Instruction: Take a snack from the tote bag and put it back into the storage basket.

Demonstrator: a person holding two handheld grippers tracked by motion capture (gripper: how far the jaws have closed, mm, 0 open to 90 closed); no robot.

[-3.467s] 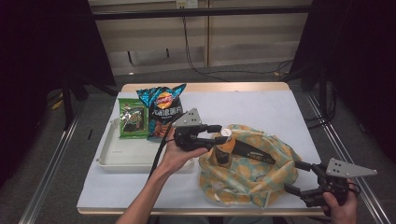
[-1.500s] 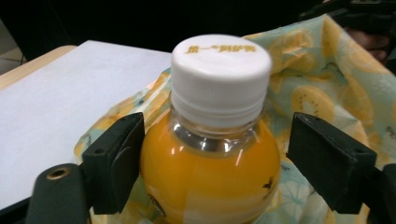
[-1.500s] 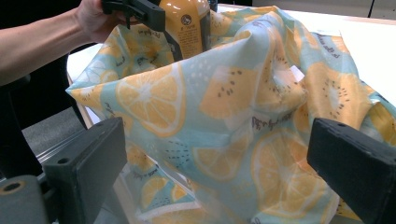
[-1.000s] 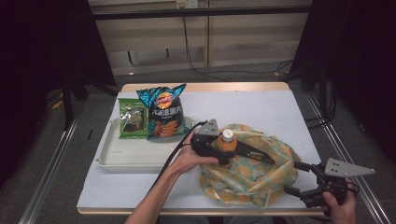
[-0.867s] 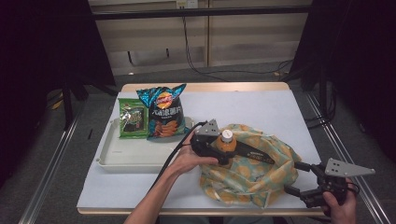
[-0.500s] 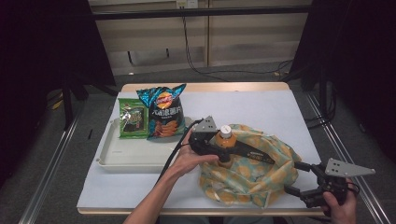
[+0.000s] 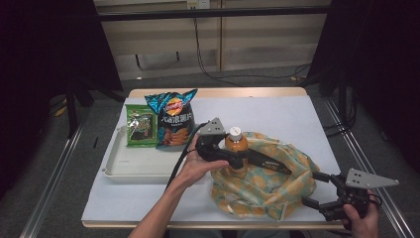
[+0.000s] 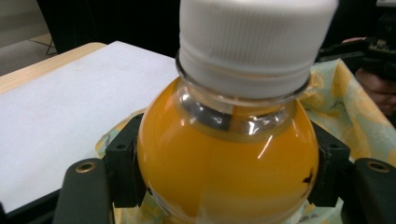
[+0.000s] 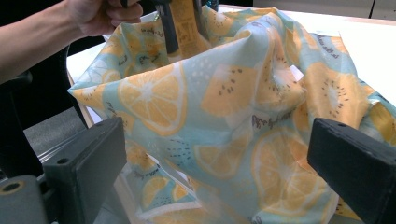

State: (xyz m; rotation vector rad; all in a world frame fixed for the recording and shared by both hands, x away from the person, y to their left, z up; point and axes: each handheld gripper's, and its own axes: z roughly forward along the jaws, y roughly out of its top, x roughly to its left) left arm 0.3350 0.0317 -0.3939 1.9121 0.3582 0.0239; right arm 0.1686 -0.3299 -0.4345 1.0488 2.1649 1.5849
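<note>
Currently left gripper [image 7: 236, 157] clamped on juice bottle [image 7: 236, 148], frame centre, over the open fruit-print bag [image 7: 270, 186]. Right gripper [image 7: 324, 191] spread open at bag's edge. Lowering and release remain.

An upright orange juice bottle [image 8: 229, 154] (white cap on) sits clamped between the left gripper [image 7: 236, 159]'s jaws, above the lemon-print bag [image 7: 267, 181].

— What lies between the jaws?
— A lemon-print bag [image 9: 243, 126], its cloth bunched, the black jaws standing wide either side.
— And beyond it?
— A hand [image 9: 100, 14] at the top left, over the bag's far edge.
</note>
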